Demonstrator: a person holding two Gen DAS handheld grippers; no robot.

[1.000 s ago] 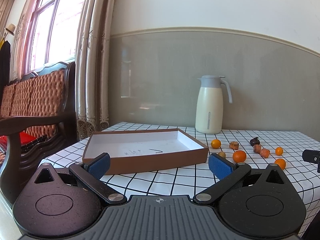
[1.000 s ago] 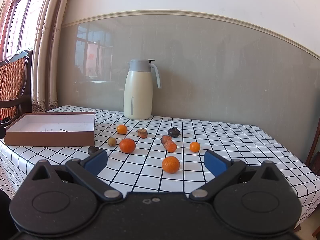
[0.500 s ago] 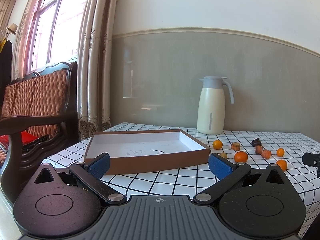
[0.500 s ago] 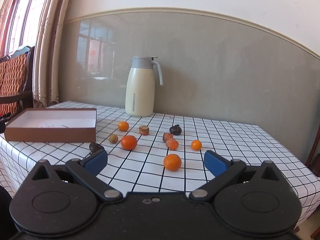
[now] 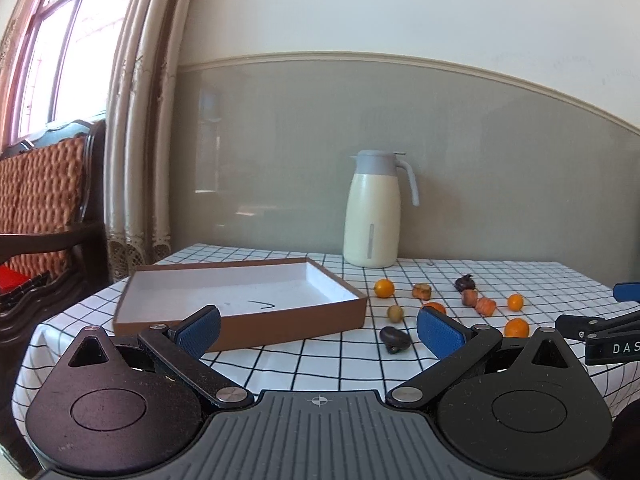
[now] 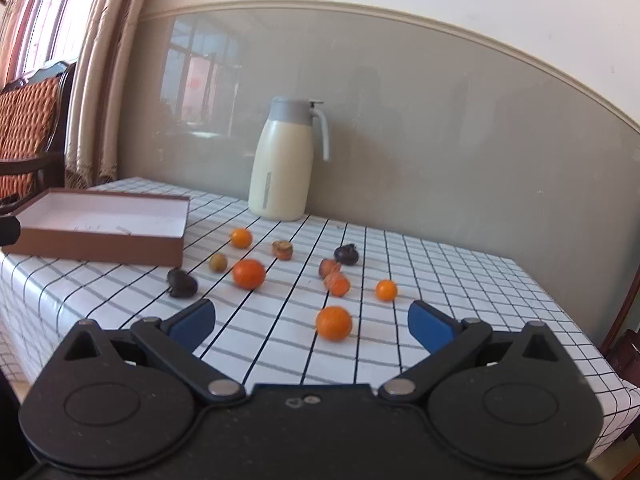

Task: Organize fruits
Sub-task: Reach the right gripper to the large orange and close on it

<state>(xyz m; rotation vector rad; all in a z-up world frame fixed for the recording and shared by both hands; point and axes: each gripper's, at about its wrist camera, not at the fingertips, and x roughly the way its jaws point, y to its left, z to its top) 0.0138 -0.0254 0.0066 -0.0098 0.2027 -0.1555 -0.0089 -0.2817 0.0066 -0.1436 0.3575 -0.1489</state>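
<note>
The box (image 5: 240,312) is the landmark: a shallow brown cardboard tray with a white inside, lying flat on the checked table (image 5: 320,360) with nothing in it but a small dark mark. That bare interior suggests it is where the fruit should go, and no piece is in it yet.

All the fruit lies loose on the cloth to the right of the box. Nearest its corner is a dark, wrinkled lump (image 6: 182,282), then a small olive-brown ball (image 6: 218,262) and a small smooth orange (image 6: 241,238). Farther from the box are a larger orange (image 6: 249,274), a stubby brown piece (image 6: 282,249), two ribbed reddish pieces (image 6: 336,280), a dark purple fruit (image 6: 346,254) and another small orange (image 6: 386,290). The orange farthest out (image 6: 334,323) sits between the blue-padded fingers of the right gripper (image 6: 312,320), which stand wide apart and hold nothing; it looks like the likely first pick, and being round and smooth it may roll if nudged.

The left gripper (image 5: 318,330) hovers in front of the box, fingers also spread and bare, probably waiting.

A cream jug (image 5: 372,220) with a grey lid stands behind the box by the wall.
</note>
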